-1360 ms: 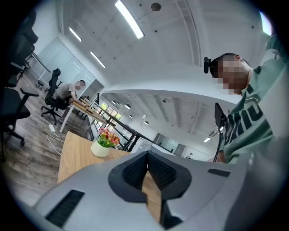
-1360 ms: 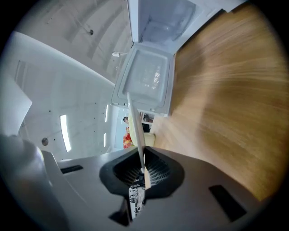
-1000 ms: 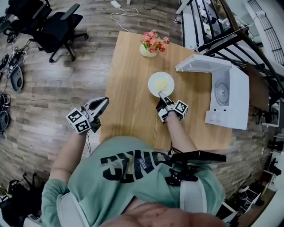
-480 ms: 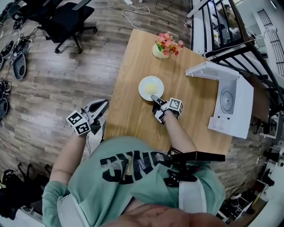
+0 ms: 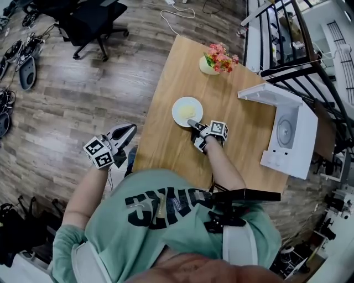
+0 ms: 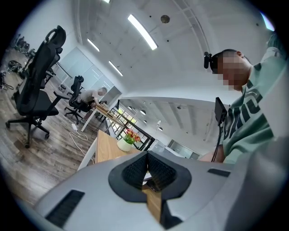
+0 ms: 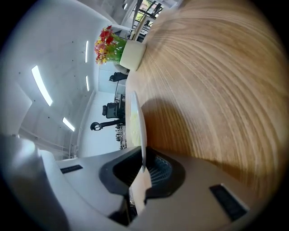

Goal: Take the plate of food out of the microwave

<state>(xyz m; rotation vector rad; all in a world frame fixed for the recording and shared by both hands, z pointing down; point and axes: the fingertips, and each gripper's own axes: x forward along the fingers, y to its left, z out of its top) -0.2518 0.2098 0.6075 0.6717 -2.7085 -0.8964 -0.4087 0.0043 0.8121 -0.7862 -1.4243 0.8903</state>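
Note:
A white plate [image 5: 187, 111] with pale yellow food lies low on the wooden table [image 5: 238, 138], left of the white microwave [image 5: 287, 130], whose door [image 5: 260, 94] stands open. My right gripper [image 5: 192, 122] is shut on the plate's near rim. In the right gripper view the plate [image 7: 137, 118] shows edge-on between the pads of my right gripper [image 7: 143, 169], and its shadow falls on the wood. Off the table's left edge, over the floor, my left gripper [image 5: 130, 129] is held level. In the left gripper view my left gripper [image 6: 146, 173] has its pads together with nothing between them.
A vase of red and pink flowers [image 5: 218, 59] stands at the table's far end. Black office chairs [image 5: 88, 16] stand on the wood floor to the far left. A dark metal railing [image 5: 287, 50] runs behind the microwave.
The right gripper has carried the plate leftwards across the table, away from the microwave, and lower. The left gripper has shifted only slightly.

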